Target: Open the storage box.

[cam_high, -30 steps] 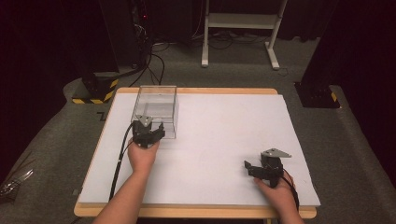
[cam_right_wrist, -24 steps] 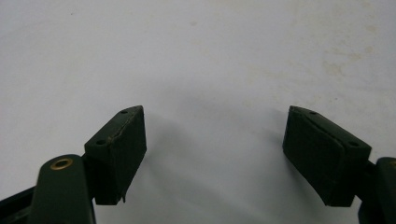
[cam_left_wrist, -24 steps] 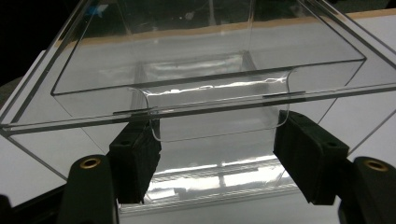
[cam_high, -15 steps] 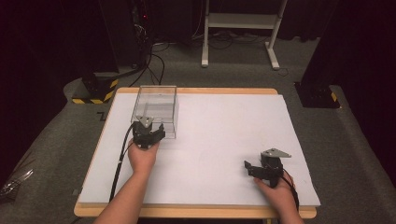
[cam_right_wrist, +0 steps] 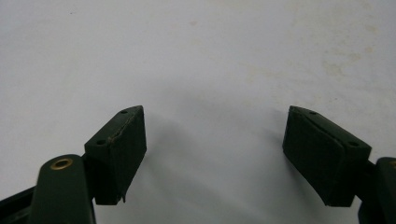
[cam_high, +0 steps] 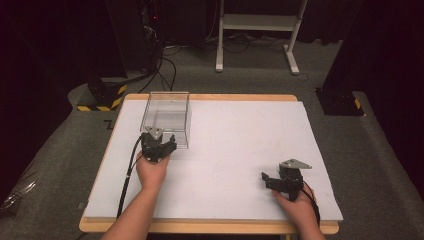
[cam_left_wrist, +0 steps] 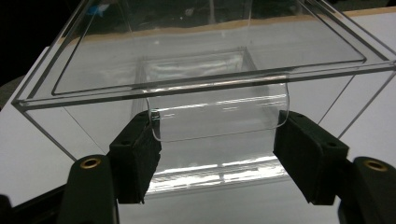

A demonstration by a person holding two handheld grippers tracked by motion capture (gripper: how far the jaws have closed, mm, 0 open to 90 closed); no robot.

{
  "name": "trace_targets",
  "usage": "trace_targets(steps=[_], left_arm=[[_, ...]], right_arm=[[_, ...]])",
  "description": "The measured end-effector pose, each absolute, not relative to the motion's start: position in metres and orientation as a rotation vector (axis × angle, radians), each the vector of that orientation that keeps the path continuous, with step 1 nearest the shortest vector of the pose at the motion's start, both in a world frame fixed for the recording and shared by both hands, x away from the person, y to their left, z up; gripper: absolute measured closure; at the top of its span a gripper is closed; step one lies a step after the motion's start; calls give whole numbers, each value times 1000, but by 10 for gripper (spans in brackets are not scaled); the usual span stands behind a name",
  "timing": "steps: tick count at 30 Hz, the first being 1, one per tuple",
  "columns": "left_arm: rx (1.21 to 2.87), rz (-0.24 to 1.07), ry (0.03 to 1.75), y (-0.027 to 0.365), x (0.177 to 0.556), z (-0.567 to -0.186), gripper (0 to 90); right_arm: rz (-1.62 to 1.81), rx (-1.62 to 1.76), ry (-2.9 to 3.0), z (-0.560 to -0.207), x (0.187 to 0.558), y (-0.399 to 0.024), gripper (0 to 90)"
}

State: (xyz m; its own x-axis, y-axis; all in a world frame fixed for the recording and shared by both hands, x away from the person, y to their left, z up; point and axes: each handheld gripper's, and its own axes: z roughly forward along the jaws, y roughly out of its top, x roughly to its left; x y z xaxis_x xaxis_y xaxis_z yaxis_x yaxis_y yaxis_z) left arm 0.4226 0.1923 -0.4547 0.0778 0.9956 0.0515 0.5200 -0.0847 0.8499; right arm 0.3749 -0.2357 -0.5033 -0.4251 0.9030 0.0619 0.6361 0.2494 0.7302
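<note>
Left gripper (cam_high: 159,145) reaching forward on an extended forearm, jaws spread wide, right gripper (cam_high: 280,181) resting low, jaws gaping apart

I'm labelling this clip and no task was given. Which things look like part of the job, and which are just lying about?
Likely in the job:
clear box, with a lid
left gripper, open around the lid's front tab
right gripper, open over the table

Lying about:
white stand
floor cables
</note>
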Motion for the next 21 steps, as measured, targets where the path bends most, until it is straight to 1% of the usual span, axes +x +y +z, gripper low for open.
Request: trace_targets(steps=[21], left_arm=[[1684, 889, 1491, 194, 391, -456, 329]], right_arm=[[991, 1410, 2157, -503, 375, -236, 215]])
